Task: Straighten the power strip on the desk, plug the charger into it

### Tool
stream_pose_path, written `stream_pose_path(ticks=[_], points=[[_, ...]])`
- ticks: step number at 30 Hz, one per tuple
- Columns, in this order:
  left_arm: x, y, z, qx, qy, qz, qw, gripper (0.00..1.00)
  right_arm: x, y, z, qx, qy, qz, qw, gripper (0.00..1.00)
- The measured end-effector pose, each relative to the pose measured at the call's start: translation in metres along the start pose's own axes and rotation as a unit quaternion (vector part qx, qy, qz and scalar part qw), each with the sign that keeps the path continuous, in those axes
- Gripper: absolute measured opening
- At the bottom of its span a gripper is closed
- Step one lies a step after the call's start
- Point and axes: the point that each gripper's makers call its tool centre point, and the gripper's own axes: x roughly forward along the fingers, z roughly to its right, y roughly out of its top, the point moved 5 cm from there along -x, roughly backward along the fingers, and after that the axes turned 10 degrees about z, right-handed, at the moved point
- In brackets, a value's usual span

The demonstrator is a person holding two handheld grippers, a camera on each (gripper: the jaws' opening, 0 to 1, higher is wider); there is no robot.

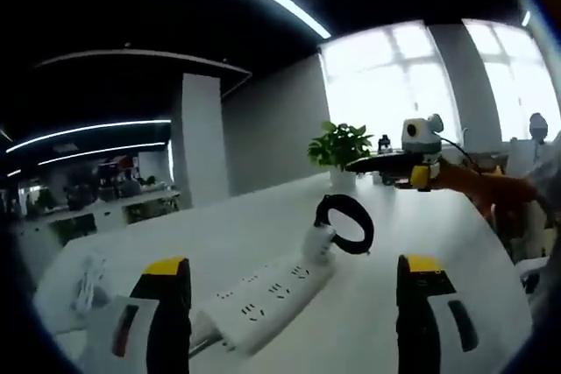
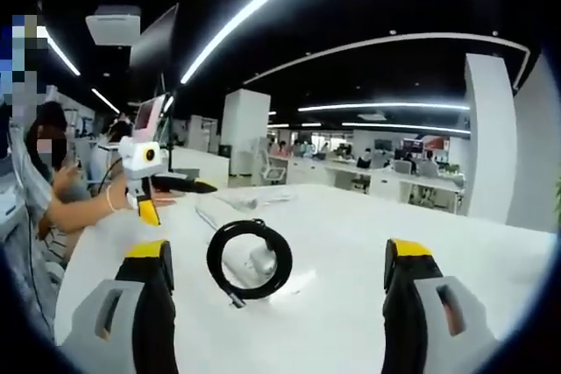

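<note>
Both grippers (image 1: 294,291) (image 2: 276,282) hover open, empty, over the skewed strip (image 1: 263,302), and its coiled cord (image 1: 345,223) might drag when straightened.

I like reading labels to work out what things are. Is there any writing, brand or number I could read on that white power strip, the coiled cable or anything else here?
None can be read.
Power strip: socket holes, no legible print.
Coiled black cable: no markings visible.
Screens at the far desks: too small and blurred to read.
</note>
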Motion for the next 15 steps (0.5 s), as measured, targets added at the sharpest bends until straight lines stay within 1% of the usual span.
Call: stream_pose_path(ticks=[1,3,6,15], points=[[-0.001,-0.001,0.0,0.003,0.001,-0.003,1.0,0.99,0.001,-0.004,0.001,0.003,0.004,-0.013,0.9999,1.0],[-0.003,-0.001,0.0,0.007,0.001,-0.006,1.0,0.99,0.005,-0.01,0.007,0.001,0.002,-0.019,0.9998,1.0],[-0.004,-0.001,-0.001,0.002,0.003,-0.007,1.0,0.99,0.01,-0.015,0.009,-0.002,0.002,-0.024,0.9997,1.0],[-0.009,-0.001,-0.002,0.0,0.012,-0.015,0.9998,0.99,0.025,-0.023,0.019,0.0,0.004,-0.023,0.9997,1.0]])
